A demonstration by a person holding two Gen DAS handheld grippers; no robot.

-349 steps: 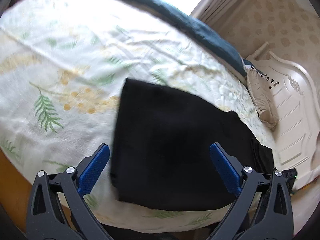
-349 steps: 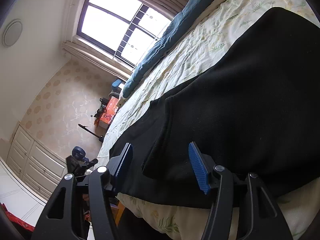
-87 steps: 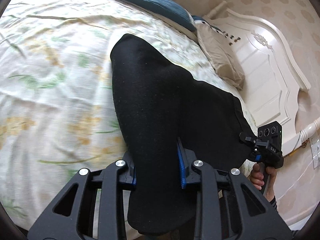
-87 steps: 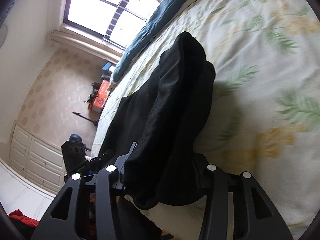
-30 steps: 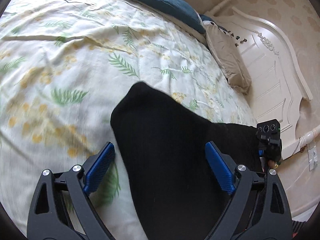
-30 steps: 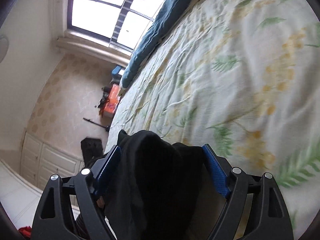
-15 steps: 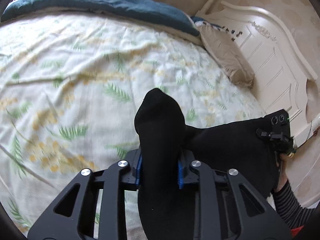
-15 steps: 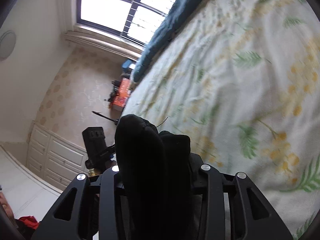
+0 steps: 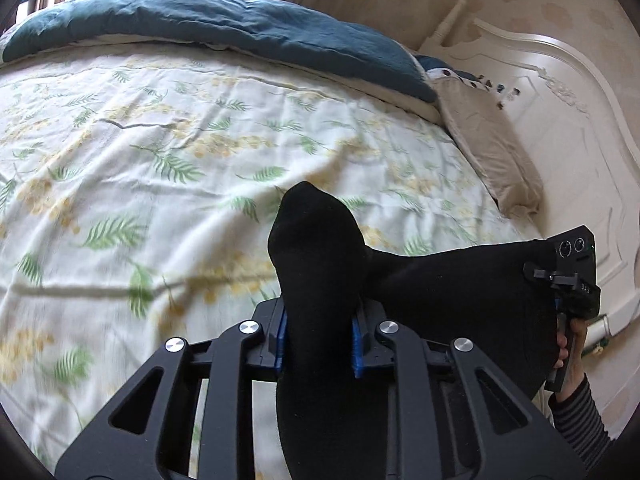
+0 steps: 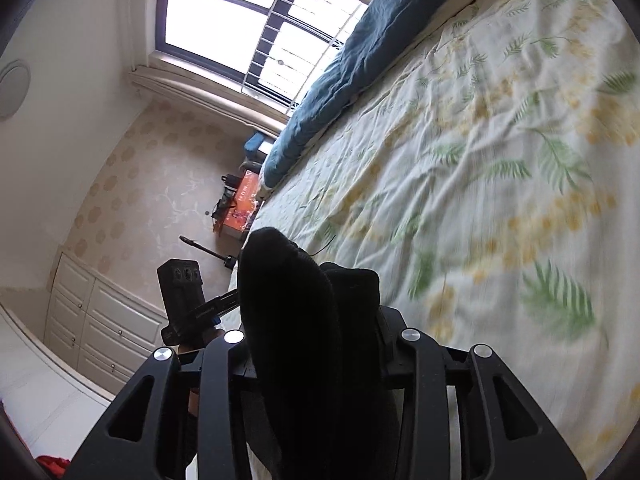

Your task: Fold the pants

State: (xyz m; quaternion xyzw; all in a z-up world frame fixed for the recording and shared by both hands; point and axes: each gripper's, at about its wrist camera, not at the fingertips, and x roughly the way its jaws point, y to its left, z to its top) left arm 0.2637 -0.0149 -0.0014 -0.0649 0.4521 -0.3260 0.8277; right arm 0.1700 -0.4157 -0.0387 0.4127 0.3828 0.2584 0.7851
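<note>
**Both grippers clamped on the pants, cloth strung between them above the bed**

Your jaws were closed down tight on both sides, each pinching a thick bunch of the black pants [image 9: 316, 264]. In your left gripper [image 9: 318, 334] the blue pads were pressed against the cloth, and a rounded hump of fabric stood up past the fingertips. Your right gripper [image 10: 316, 356] held a similar bunch; its pads were buried in the fabric and could not be seen.

The relation that mattered: the pants ran sideways from your left jaws toward your right gripper [image 9: 576, 276], so their long axis lay along the near edge of the bed [image 9: 160, 152], not out across it. Neither hand was nearer; the cloth was held at both ends. The open sheet lay ahead of both sets of fingers, so any laying-down would probably go forward.

Hard to tell: how much cloth hung below the jaws, cut off at the bottom of both views, and whether the held layers were even. Farther off sat the blue duvet [image 9: 224, 28], the pillow [image 9: 484, 152] and the headboard [image 9: 560, 120].
</note>
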